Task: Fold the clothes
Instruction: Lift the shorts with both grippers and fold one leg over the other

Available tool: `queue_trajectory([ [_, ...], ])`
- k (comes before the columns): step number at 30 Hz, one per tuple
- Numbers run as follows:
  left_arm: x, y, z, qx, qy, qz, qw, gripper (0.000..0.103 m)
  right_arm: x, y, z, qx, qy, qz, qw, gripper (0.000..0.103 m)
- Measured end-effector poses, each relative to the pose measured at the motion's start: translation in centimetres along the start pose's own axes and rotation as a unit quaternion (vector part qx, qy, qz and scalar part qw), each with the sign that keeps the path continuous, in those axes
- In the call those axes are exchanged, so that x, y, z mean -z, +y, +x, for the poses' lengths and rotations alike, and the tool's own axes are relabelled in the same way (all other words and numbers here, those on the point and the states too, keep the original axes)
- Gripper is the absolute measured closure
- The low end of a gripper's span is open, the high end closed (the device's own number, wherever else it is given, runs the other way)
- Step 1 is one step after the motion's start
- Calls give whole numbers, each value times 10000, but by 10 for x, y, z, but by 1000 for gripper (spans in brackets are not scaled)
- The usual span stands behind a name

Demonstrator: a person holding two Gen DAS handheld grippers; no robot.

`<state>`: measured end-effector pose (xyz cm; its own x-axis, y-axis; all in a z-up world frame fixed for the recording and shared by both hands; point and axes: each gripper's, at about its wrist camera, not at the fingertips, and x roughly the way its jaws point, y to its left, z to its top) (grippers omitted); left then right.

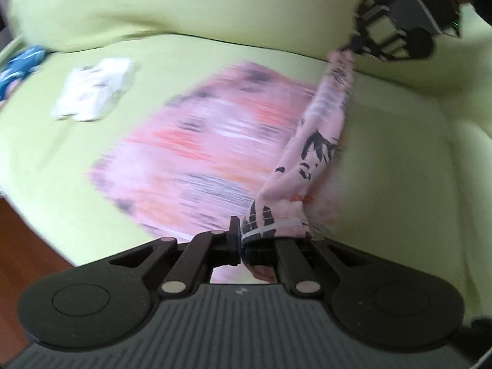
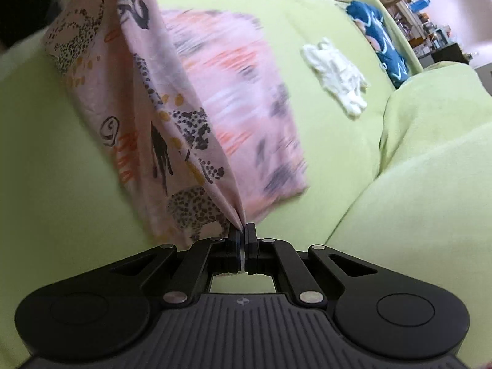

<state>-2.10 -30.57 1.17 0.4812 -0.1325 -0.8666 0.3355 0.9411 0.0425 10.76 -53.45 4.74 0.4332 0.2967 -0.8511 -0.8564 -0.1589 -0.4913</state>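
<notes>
I've got the green sofa (image 1: 215, 9) filling my view, and the pink printed garment (image 2: 160, 117) is lifted off its seat cushion. My left gripper (image 1: 240, 243) is clamped on one hem, my right gripper (image 2: 242, 240) pinched tight on another edge. A white cloth (image 2: 335, 77) lies farther along the seat.

A pink cotton garment printed with black leopards and orange strokes (image 2: 172, 129) hangs stretched above the lime-green sofa cushion (image 2: 353, 160), one edge pulled taut, the rest draping down toward it.
</notes>
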Motion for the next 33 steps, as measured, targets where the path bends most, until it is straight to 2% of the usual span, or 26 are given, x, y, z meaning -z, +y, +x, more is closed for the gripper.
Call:
queue_trajectory([
  [3,-22,63,21,-226,-54,-276,9993,100,-34,-48,41,-223,30,228,9995,103],
  [5,-32,98,54,-282,54,-484,9984,100,-51,-64,71,-449,144,461,9978,101],
  [8,-37,136,109,-125,397,-714,9966,100,-59,-80,116,-832,490,709,9928,99],
  [11,-34,155,138,132,573,-716,9957,96,-58,-87,122,-1046,492,881,9894,91],
  [13,-33,163,141,316,558,-755,9951,87,-57,-87,116,-1110,483,910,9885,85],
  [15,-34,169,143,481,505,-738,9948,86,-56,-88,109,-1174,474,940,9875,83],
  [17,-36,174,146,587,454,-638,9952,87,-54,-88,102,-1196,478,902,9876,85],
  [18,-37,173,145,617,387,-547,9958,100,-53,-88,99,-1206,497,879,9876,88],
  [19,-38,173,145,648,321,-457,9963,103,-52,-89,95,-1213,518,875,9874,103],
  [21,-39,173,142,692,148,-366,9968,103,-51,-95,87,-1282,468,957,9860,103],
  [23,-42,179,134,784,52,-588,9952,103,-51,-102,78,-1363,376,1103,9838,103],
  [25,-43,195,132,826,61,-1067,9908,103,-51,-113,75,-1508,329,1404,9780,103],
  [28,-45,217,138,745,97,-1695,9827,103,-57,-134,106,-1721,419,1860,9665,103],
  [30,-44,228,148,712,151,-1959,9779,103,-54,-145,124,-1823,549,2153,9578,98],
  [31,-44,231,155,755,238,-2031,9759,103,-53,-146,130,-1849,596,2257,9546,84],
  [32,-43,233,164,777,385,-2065,9746,103,-52,-148,136,-1875,643,2361,9513,76],
  [33,-41,234,169,766,452,-2061,9745,103,-51,-150,142,-1900,690,2464,9478,75],
])
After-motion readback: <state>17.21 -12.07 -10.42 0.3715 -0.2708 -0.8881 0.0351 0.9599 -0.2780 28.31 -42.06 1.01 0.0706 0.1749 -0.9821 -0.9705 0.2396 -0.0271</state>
